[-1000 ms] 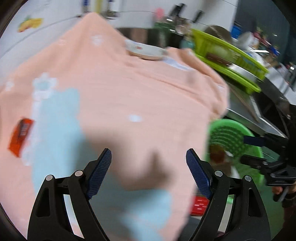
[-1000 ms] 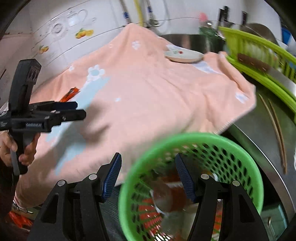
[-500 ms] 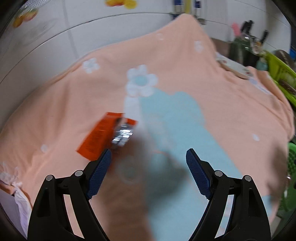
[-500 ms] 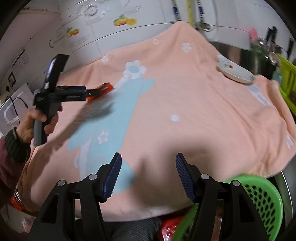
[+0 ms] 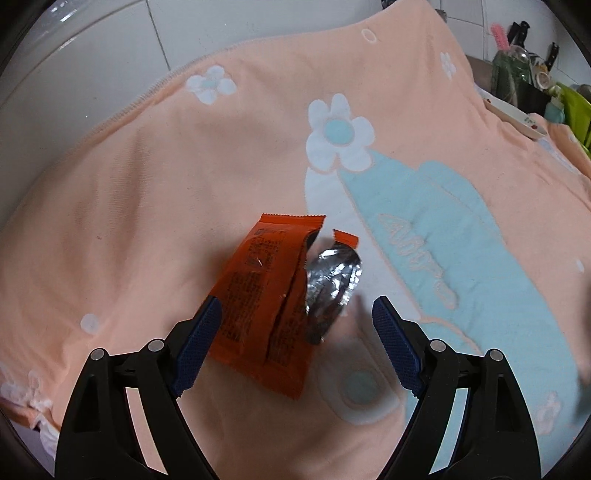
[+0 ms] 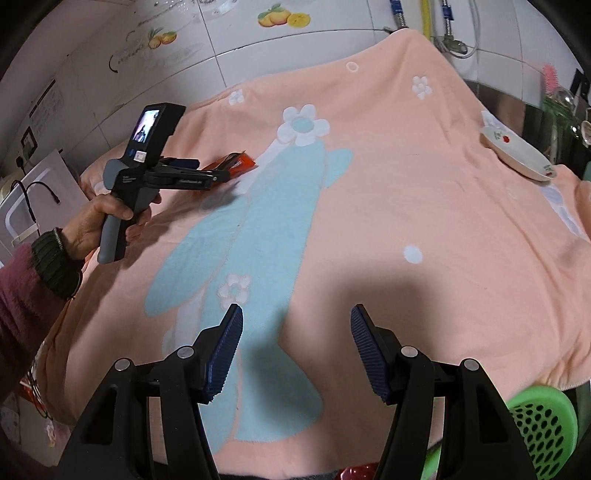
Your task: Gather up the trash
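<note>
A torn orange snack wrapper [image 5: 266,295] with a silver foil lining lies flat on the peach towel [image 5: 147,184]. My left gripper [image 5: 295,343] hovers over it, open, its left pad [image 5: 195,350] at the wrapper's edge and its right pad well clear. In the right wrist view the left gripper [image 6: 218,173] reaches the same wrapper [image 6: 240,162] from the left, held by a hand. My right gripper [image 6: 295,350] stands open above the towel's near edge with nothing between its pads. The green perforated basket [image 6: 543,421] peeks out at the lower right.
A white saucer [image 6: 517,151] with a red motif rests on the towel at the far right. Tiled wall with fruit stickers [image 6: 280,16] runs behind. Bottles and a green rack [image 5: 576,110] crowd the far right. A purple sleeve [image 6: 22,295] enters at left.
Both grippers swung left, away from the green basket. The left one came down over the orange wrapper, which now lies between its open fingers. The basket slid to the right view's corner.
</note>
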`<state>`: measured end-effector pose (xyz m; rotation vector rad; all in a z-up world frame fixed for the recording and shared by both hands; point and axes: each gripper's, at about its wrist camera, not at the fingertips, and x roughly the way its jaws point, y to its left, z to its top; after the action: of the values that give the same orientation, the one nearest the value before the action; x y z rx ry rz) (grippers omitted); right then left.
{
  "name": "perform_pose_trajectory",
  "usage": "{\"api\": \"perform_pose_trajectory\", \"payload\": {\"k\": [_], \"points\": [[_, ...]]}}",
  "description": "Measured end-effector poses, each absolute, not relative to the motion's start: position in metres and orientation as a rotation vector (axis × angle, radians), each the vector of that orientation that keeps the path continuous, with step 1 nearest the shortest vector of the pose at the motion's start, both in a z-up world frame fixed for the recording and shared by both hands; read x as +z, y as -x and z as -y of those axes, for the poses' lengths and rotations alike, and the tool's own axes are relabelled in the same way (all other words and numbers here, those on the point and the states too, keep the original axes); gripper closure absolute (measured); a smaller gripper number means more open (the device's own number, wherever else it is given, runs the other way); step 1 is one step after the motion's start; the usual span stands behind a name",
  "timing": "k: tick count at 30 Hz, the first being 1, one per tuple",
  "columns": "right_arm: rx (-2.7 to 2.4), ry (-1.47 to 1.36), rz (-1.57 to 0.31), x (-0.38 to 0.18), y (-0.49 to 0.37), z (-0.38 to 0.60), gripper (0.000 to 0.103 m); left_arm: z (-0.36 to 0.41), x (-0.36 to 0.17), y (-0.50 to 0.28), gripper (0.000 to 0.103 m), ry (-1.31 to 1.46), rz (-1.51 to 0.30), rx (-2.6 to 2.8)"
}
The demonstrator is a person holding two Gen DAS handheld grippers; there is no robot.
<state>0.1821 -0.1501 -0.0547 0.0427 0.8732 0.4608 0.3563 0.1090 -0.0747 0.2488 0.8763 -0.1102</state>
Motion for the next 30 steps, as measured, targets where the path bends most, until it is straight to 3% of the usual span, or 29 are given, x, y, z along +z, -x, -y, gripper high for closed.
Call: {"api": "perform_pose_trajectory", "payload": {"k": [5,15,19,30], "points": [[0.468,-0.041,-0.874,-0.056,-0.189,0.143,0.044,-0.115,-0.084,-0.369,0.021,-0.237,-0.892,-0.113],[0.479,-0.046,-0.872,-0.059,-0.196,0.132,0.044,-0.113,-0.084,-0.366,0.077,-0.209,-0.870,-0.156],[0.482,-0.043,-0.864,-0.058,-0.193,0.129,0.044,-0.110,-0.076,-0.354,0.094,-0.199,-0.852,-0.164],[0.480,-0.052,-0.822,-0.048,-0.172,0.137,0.044,-0.082,-0.055,-0.301,0.099,-0.172,-0.806,-0.222]]}}
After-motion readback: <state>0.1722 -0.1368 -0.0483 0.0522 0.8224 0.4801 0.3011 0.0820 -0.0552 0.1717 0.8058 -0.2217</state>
